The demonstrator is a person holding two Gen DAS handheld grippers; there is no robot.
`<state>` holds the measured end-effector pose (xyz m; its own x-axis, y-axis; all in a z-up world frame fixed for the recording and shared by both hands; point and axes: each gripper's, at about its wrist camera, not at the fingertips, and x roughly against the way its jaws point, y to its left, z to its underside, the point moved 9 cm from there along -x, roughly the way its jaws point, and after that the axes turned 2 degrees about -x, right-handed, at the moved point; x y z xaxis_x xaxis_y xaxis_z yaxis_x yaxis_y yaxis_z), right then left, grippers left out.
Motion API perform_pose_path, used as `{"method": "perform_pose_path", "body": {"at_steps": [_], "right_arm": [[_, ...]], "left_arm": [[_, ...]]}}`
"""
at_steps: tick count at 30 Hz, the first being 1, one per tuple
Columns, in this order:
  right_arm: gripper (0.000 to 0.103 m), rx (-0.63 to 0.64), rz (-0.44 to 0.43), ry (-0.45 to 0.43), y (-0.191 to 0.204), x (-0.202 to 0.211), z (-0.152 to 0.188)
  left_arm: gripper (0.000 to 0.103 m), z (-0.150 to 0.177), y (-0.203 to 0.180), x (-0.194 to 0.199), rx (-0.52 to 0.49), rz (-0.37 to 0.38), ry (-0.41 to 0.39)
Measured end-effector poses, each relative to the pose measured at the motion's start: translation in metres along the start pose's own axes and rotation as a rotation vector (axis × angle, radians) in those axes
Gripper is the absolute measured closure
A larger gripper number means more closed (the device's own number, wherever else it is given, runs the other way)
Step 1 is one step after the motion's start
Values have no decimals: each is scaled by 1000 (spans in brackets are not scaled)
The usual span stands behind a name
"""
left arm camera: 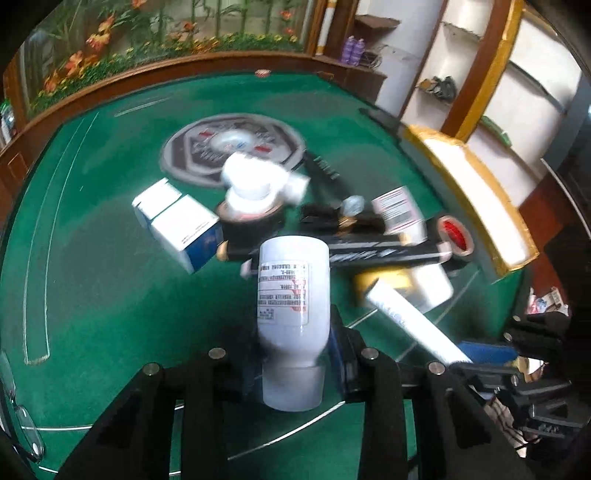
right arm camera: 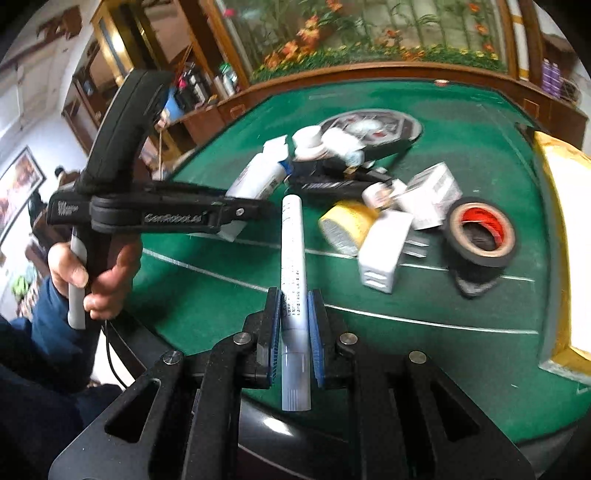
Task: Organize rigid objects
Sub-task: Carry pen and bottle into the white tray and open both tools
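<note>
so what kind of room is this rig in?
Probably a home or a small games room, not a lab: a green felt game table with a central console, wood-framed floral glass panels, white display shelves.

Beyond the green felt table (left arm camera: 92,258) we see a wooden rail (left arm camera: 147,70) curving round its far edge, and behind that a glass panel painted with orange flowers (left arm camera: 99,33) and green stems. At the table's centre we make out a dark octagonal plate (left arm camera: 232,147), blurred. To the right in the left wrist view we find white shelves (left arm camera: 480,74) with brown and gold edging, and two purple bottles (left arm camera: 354,50) standing side by side on a wooden unit. In the right wrist view we spot a framed picture (right arm camera: 18,188) on the white wall at far left
</note>
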<state>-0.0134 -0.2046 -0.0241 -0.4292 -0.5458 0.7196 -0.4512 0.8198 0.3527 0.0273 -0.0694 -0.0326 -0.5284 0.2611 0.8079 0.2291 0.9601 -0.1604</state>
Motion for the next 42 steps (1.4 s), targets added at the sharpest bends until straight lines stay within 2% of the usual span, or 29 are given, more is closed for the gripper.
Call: {"method": "perform_pose_path", "body": {"at_steps": [3, 9, 18, 24, 29, 32, 34, 37, 42], "right_arm": [[89, -64, 12, -54, -17, 17, -8], [89, -215, 76, -178, -67, 66, -27], [89, -415, 162, -299, -159, 128, -45], [89, -498, 232, -265, -229, 126, -60], [89, -537, 302, -205, -285, 103, -68], [89, -570, 303, -185, -308, 90, -70], [89, -590, 300, -165, -315, 83, -71], [89, -592, 314, -153, -322, 81, -71], [89, -609, 328, -115, -320, 74, -63]], "left_arm": [[69, -16, -20, 2, -18, 55, -16], [69, -51, -84, -4, -85, 163, -23], [69, -105, -183, -54, -169, 248, 19], [69, -135, -220, -103, -157, 244, 81], [69, -153, -229, -151, -131, 203, 137], [69, -157, -226, -172, -107, 176, 167], [69, -159, -222, -170, -111, 148, 146], [69, -159, -221, -172, -94, 142, 157], [69, -159, -222, -174, -124, 134, 151]]}}
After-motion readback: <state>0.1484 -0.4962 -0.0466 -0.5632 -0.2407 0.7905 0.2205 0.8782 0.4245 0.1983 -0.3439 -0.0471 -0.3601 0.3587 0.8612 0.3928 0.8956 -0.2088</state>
